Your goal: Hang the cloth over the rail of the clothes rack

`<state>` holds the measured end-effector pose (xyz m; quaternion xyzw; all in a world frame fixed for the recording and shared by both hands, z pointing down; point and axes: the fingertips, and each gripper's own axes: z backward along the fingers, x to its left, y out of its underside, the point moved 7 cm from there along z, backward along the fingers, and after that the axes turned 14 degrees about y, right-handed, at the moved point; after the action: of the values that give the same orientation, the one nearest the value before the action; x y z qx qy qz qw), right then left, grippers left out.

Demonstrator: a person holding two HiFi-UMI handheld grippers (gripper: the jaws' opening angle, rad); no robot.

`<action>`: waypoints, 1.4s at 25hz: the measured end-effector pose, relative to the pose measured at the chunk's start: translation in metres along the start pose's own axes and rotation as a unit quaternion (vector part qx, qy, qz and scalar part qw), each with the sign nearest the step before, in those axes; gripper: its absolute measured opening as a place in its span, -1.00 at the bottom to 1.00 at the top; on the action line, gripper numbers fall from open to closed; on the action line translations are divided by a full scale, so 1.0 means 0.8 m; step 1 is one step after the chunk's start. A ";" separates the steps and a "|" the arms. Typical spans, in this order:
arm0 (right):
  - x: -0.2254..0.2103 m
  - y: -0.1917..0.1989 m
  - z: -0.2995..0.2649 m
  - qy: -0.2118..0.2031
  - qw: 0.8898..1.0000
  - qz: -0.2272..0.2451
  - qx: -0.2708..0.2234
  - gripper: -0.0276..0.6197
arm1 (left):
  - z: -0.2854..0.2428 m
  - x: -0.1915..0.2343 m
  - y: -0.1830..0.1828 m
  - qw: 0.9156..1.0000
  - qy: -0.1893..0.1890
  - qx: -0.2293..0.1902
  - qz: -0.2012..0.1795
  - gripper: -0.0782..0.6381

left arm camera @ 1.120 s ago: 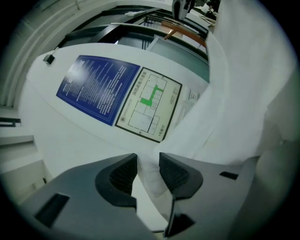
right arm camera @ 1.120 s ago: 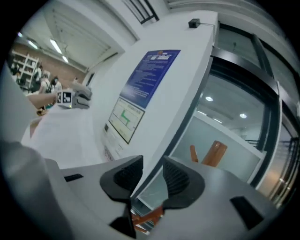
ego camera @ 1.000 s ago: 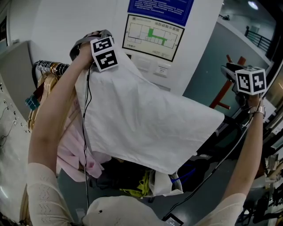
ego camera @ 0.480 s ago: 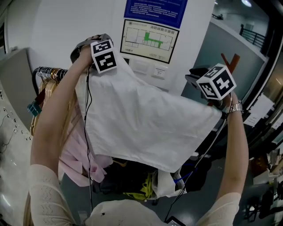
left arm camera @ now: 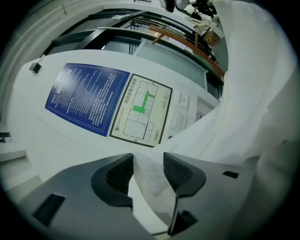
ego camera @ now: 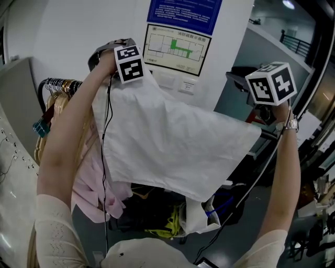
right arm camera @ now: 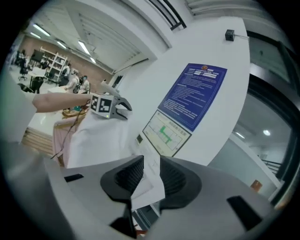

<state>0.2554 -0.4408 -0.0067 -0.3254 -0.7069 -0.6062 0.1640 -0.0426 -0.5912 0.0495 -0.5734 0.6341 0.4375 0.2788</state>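
A large white cloth (ego camera: 172,141) is spread in the air between my two raised grippers. My left gripper (ego camera: 107,48) is at the cloth's top left corner, above the rack's rail (ego camera: 55,82). In the left gripper view a corner of the cloth (left arm camera: 149,176) lies loosely between the jaws of that gripper (left arm camera: 148,171), which stand wide apart and do not pinch it. My right gripper (ego camera: 236,78) is up at the right. In its own view its jaws (right arm camera: 151,176) are closed on a fold of the cloth (right arm camera: 147,185).
The rail carries wooden hangers (ego camera: 52,102) and a pink garment (ego camera: 91,180). Behind the cloth is a white wall with a floor plan (ego camera: 175,44) and a blue notice (ego camera: 183,10). Dark bags and clothing (ego camera: 152,209) lie low under the cloth. Cables hang from both grippers.
My right gripper has swung in from the far right toward the cloth's right corner and risen a little. My left gripper has stayed almost in place at the top left.
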 end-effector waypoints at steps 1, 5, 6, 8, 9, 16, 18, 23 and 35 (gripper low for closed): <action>0.015 -0.003 0.007 -0.020 1.000 0.008 0.005 -0.54 | -0.002 -0.001 0.003 1.000 -0.001 -0.001 0.002 -0.25; 0.086 -0.016 0.042 -0.092 0.993 0.077 -0.005 -0.54 | -0.012 -0.004 0.012 1.000 0.003 -0.001 0.008 -0.25; 0.102 -0.020 0.051 -0.105 0.990 0.092 -0.011 -0.54 | -0.014 -0.004 0.013 1.000 0.003 0.000 0.007 -0.25; 0.129 -0.024 0.064 -0.122 0.986 0.114 -0.014 -0.54 | -0.015 -0.005 0.013 1.000 0.001 0.000 0.003 -0.25; 0.141 -0.024 0.068 -0.129 0.984 0.121 -0.011 -0.54 | -0.016 -0.005 0.013 1.000 0.001 0.000 0.001 -0.25; 0.175 0.003 0.060 -0.128 0.984 0.119 0.021 -0.54 | -0.015 -0.008 0.015 1.000 -0.002 -0.010 -0.001 -0.25; 0.178 0.007 0.059 -0.120 0.985 0.118 0.024 -0.54 | -0.016 -0.010 0.014 1.000 0.001 -0.009 -0.006 -0.25; 0.176 0.012 0.062 -0.104 0.988 0.108 0.025 -0.55 | -0.017 -0.015 0.018 1.000 0.018 -0.015 -0.016 -0.25; 0.171 0.017 0.061 -0.099 0.992 0.059 0.043 -0.57 | -0.014 0.018 0.062 0.991 0.107 -0.055 0.063 -0.25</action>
<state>0.1718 -0.3574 0.0785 -0.4177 -0.7242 -0.5297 0.1430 -0.0918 -0.6097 0.0544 -0.5902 0.6701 0.4246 0.1496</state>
